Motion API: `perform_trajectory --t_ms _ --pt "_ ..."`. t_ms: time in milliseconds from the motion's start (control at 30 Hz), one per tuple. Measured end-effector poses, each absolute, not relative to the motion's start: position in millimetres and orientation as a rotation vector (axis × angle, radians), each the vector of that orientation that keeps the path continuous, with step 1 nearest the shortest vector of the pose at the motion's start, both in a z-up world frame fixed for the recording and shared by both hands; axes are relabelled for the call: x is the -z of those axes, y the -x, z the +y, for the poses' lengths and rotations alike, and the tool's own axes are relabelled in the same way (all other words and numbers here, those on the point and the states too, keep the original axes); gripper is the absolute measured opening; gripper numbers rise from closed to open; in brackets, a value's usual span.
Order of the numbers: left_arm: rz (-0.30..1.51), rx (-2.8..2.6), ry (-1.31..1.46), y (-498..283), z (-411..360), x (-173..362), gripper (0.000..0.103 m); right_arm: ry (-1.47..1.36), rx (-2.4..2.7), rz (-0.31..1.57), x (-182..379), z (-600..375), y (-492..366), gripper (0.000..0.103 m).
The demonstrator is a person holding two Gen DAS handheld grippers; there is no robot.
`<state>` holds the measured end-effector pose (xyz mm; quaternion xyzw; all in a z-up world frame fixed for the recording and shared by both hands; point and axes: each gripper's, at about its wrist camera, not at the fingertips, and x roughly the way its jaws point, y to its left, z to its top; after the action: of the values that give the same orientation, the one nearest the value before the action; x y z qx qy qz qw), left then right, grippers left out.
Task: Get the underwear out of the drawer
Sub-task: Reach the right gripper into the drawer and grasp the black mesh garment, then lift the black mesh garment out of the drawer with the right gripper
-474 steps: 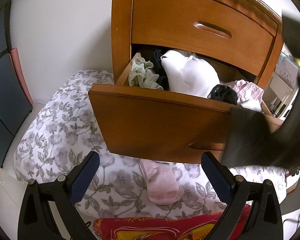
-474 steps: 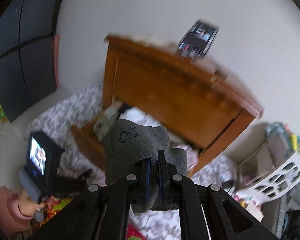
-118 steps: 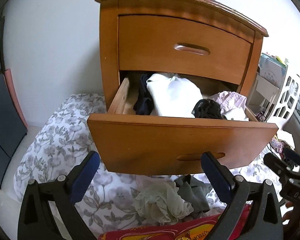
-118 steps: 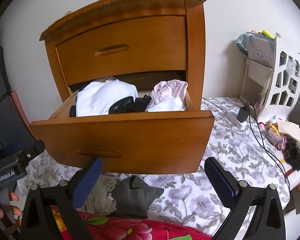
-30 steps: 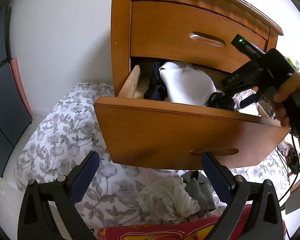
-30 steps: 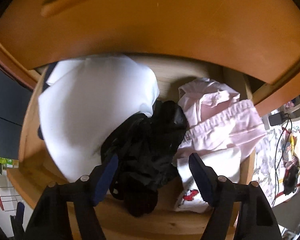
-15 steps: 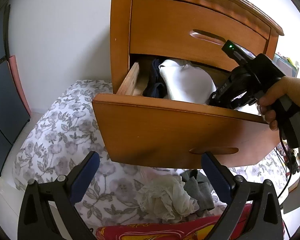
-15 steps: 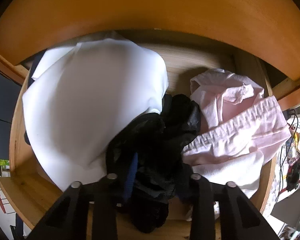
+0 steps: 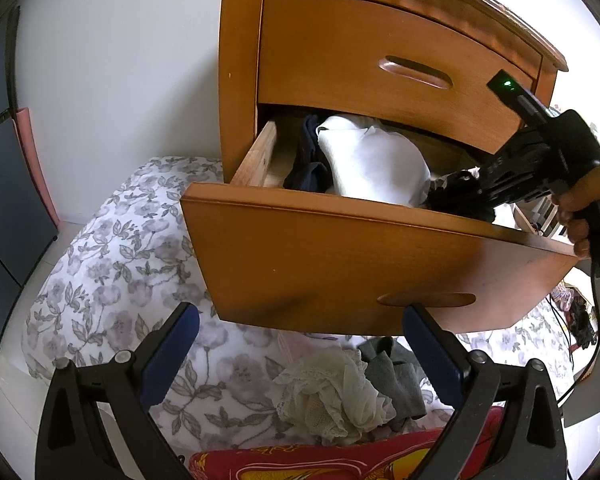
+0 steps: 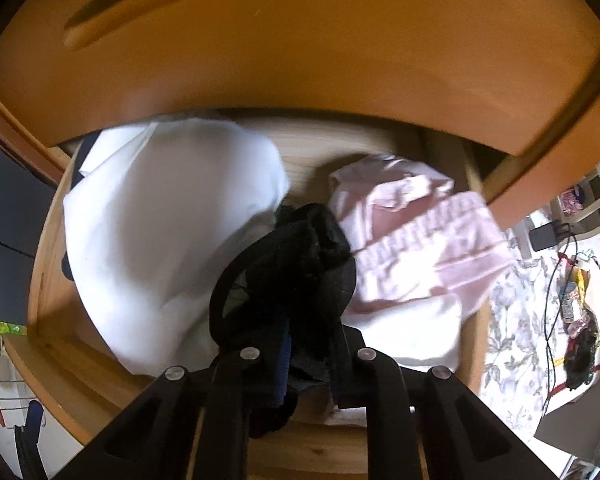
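The lower drawer (image 9: 340,256) of a wooden nightstand stands pulled out. Black underwear (image 10: 296,264) lies bunched between a white garment (image 10: 172,232) and a pink one (image 10: 412,232). My right gripper (image 10: 310,348) points steeply down into the drawer, its jaws closing with the pads pressed on the black cloth. The left wrist view shows that gripper (image 9: 476,196), held by a hand (image 9: 580,216), at the black underwear (image 9: 456,200) above the drawer's right end. My left gripper (image 9: 300,316) hangs open and empty before the drawer front.
On the floral bedding (image 9: 120,260) below the drawer lie cream lace underwear (image 9: 332,392) and a grey garment (image 9: 396,372), with a red cloth (image 9: 320,460) nearest me. A navy garment (image 9: 308,160) sits at the drawer's left. The upper drawer (image 9: 380,60) overhangs closely.
The right gripper's jaws went from wide apart around the black underwear to pinched on it, and the bundle has lifted slightly. The left gripper has stayed put.
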<state>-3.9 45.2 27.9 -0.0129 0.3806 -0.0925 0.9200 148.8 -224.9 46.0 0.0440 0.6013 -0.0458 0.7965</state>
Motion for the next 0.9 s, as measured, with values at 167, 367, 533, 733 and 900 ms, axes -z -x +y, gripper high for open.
perform_trajectory --t_ms 167,367,533,733,900 --pt "0.792 0.193 0.032 2.8 45.5 -26.7 0.101 -0.053 0.088 1.259 -64.6 -226.0 -137.8 0.015" --pt "0.791 0.19 0.031 3.2 45.3 -26.2 0.101 -0.032 0.079 1.197 -101.2 -222.7 -114.5 0.014" --pt "0.79 0.187 0.027 3.6 44.8 -26.3 0.101 -0.021 0.072 1.137 -133.3 -224.3 -100.6 0.014" --pt "0.79 0.184 0.023 4.1 44.9 -26.8 0.101 -0.018 0.076 1.063 -157.5 -228.9 -87.7 0.014" --pt "0.796 0.183 0.021 3.2 45.2 -26.0 0.101 -0.023 0.055 0.995 -182.8 -230.1 -79.4 0.014"
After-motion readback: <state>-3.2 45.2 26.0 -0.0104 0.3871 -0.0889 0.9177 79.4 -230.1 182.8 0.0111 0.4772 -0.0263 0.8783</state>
